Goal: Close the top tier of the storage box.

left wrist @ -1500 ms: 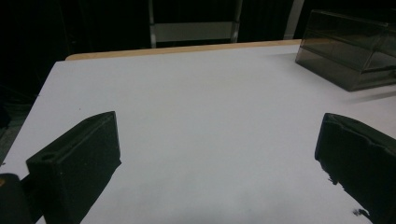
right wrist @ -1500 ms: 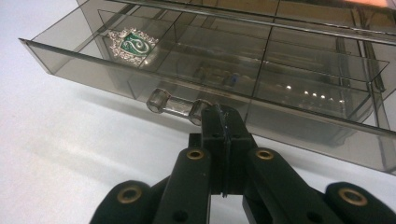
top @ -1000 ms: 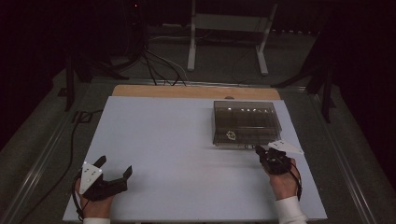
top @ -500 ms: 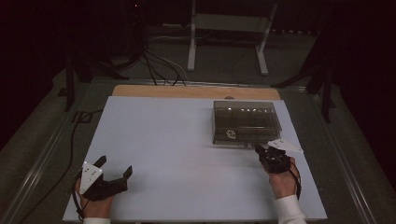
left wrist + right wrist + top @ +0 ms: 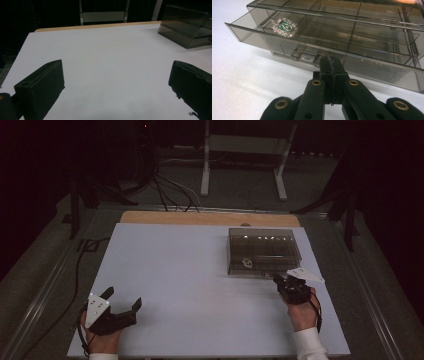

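Drawer handle (image 5: 308,55) partly behind tongs (image 5: 331,62)

The smoke-tinted clear plastic box (image 5: 264,251) sat on the far right part of the table. Its divided drawer (image 5: 312,47) stood pulled partly out toward the near edge. A silver-and-green brooch (image 5: 284,26) lay flat in a front left compartment.

hidden: right tool (image 5: 331,63) tips cover part of the drawer (image 5: 287,42) front by its handle (image 5: 305,55), contact there unclear | cut off: box (image 5: 186,25) by the left gripper view's right edge; person's forearms at the high view's bottom edge | too small: brooch (image 5: 247,262) detail in the high view
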Available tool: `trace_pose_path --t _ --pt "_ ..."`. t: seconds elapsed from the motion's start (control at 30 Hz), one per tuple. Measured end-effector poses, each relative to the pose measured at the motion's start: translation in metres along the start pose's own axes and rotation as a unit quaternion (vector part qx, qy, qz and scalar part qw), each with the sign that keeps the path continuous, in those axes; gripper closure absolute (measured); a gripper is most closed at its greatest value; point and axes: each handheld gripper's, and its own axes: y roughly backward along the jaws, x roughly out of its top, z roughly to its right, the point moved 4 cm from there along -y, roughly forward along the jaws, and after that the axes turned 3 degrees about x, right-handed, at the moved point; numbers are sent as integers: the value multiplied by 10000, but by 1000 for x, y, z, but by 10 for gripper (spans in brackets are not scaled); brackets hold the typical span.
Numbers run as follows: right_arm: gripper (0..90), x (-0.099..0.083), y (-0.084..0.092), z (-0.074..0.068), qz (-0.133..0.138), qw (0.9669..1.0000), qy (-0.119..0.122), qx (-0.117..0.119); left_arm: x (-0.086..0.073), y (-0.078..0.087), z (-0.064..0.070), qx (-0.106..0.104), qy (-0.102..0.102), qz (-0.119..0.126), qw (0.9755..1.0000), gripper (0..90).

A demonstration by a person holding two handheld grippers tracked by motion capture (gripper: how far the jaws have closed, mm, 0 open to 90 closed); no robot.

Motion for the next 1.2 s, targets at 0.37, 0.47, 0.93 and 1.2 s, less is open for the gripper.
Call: trace_pose_path --t 0.37,0.47,0.93,1.2 --pt "900 1 -2 1 2 10000 -24 -17 0 0 0 -2 -1 1 10000 11" --pt "900 2 -3 1 3 10000 -35 -24 0 0 0 -1 0 -2 10000 11" --pt "900 4 -6 3 11 10000 -53 -43 0 0 0 4 -9 -5 10000 11" --pt "900 5 -8 4 10 10000 -66 -58 0 0 0 11 -8 -6 10000 11"
